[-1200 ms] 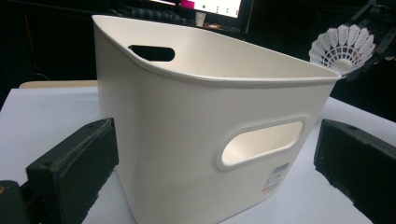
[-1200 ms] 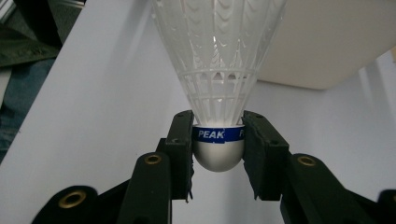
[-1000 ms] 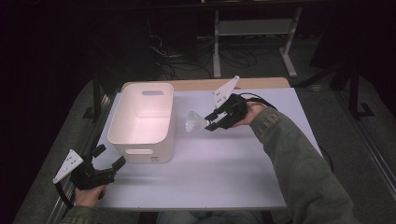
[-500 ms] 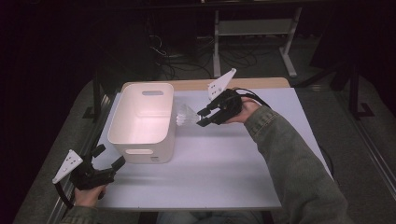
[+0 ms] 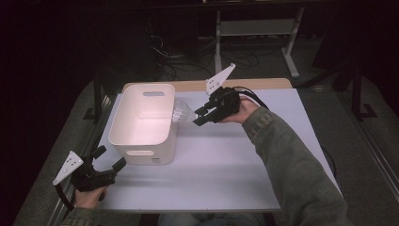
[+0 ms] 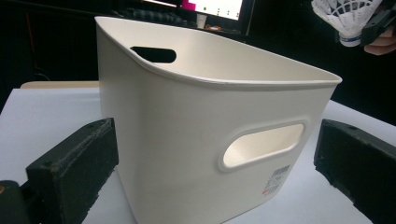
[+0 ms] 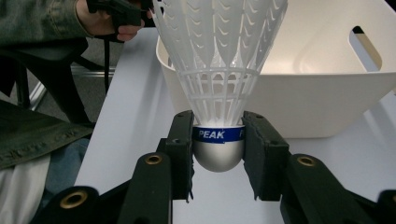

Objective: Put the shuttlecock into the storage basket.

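Bare-floored white bin (image 5: pixel 141 141); shuttlecock (image 5: pixel 182 113) at its rim in right gripper (image 5: pixel 200 117)

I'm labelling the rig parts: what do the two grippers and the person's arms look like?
Both the left gripper and the right gripper are black, with two blocky padded jaws, brass-coloured pivot rivets, a pale three-cornered plate on top and a black trailing cable. The right arm wears an olive-green sleeve.
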Motion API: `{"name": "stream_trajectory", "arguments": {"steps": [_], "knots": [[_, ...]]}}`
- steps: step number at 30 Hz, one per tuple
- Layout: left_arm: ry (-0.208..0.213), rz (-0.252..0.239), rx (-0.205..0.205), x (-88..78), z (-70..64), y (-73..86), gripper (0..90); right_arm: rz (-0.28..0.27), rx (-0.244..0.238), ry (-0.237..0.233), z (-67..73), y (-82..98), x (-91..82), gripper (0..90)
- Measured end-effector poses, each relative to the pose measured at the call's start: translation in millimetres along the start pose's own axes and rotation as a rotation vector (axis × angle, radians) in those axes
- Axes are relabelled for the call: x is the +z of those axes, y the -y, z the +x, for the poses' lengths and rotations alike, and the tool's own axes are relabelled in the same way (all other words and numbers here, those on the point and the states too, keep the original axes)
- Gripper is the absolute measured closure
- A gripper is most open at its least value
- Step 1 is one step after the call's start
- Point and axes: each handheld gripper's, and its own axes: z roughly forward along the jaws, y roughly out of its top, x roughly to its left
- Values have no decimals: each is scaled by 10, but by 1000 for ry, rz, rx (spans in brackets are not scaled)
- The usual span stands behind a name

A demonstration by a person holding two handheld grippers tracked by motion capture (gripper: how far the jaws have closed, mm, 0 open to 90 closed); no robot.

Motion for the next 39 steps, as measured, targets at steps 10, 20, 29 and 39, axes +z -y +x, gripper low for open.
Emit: {"name": "stream_trajectory", "arguments": {"steps": [10, 20, 29, 39], "knots": [[1, -1, 0, -3, 1, 1, 0, -10, 65, -6, -43, -109, 104, 637], [3, -12, -7, 3, -1, 5, 0, -20, 104, -7, -46, -202, 166, 637], [1, -10, -7, 0, -1, 5, 0, -10, 138, 20, -53, -310, 239, 637], [3, -14, -12, 1, -4, 8, 0, -4, 152, 29, -57, -454, 369, 637]]}}
